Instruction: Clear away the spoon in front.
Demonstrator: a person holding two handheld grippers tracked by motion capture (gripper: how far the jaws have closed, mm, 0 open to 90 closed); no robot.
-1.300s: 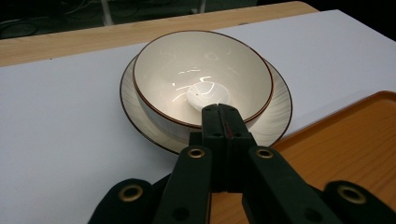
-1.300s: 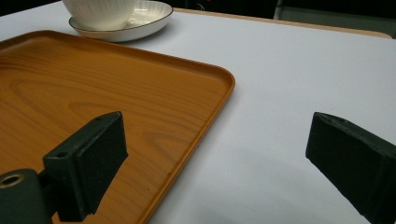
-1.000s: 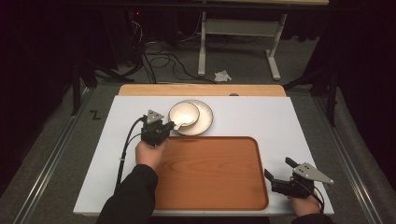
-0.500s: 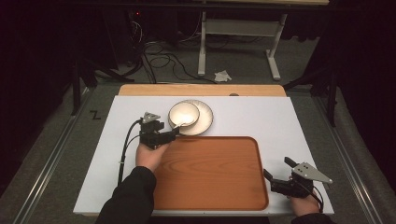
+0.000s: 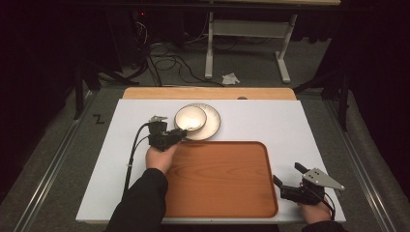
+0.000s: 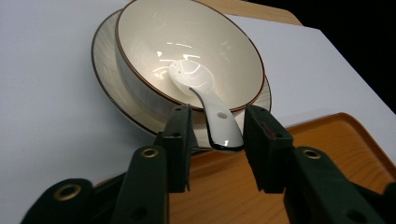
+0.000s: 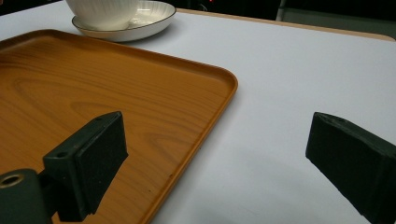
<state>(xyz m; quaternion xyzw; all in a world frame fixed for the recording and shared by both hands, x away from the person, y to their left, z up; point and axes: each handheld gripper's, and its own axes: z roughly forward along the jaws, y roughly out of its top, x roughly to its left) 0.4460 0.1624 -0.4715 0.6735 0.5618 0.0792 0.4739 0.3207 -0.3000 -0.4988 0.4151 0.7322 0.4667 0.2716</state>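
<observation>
Bowl [image 6: 187,60], plate [image 5: 211,126], spoon [image 6: 205,100], tray [image 5: 222,179] (one each).

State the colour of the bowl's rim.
Thin brown line on the cream bowl; clearest in the left gripper view.

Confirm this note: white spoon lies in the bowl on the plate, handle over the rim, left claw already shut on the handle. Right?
Not quite. In the left gripper view the left claw is open, jaws either side of the spoon handle without touching. The bowl and plate details stand.
</observation>
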